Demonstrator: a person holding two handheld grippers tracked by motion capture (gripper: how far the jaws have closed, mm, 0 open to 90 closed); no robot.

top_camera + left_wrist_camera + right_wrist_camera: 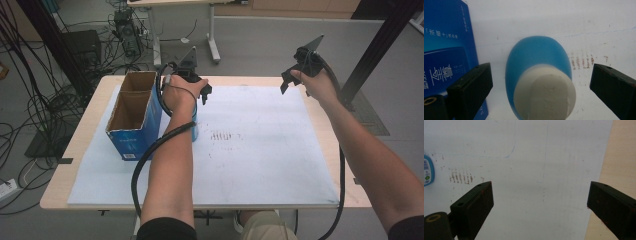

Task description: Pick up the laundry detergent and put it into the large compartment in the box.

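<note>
Your high view is evenly lit, soft overhead light, low resolution, slightly soft throughout. Faint shadows fall under your forearms onto the white sheet covering the wooden bench (260,150). No glare. In your left gripper view the blue plastic bottle with the white cap (541,82) is close and blurred; the black fingers (471,85) look dim. Your right gripper view reads grey, underexposed.

Wooden table (90,117): white sheet (270,165) (stained), blue box (134,131), bottle (537,72).
</note>
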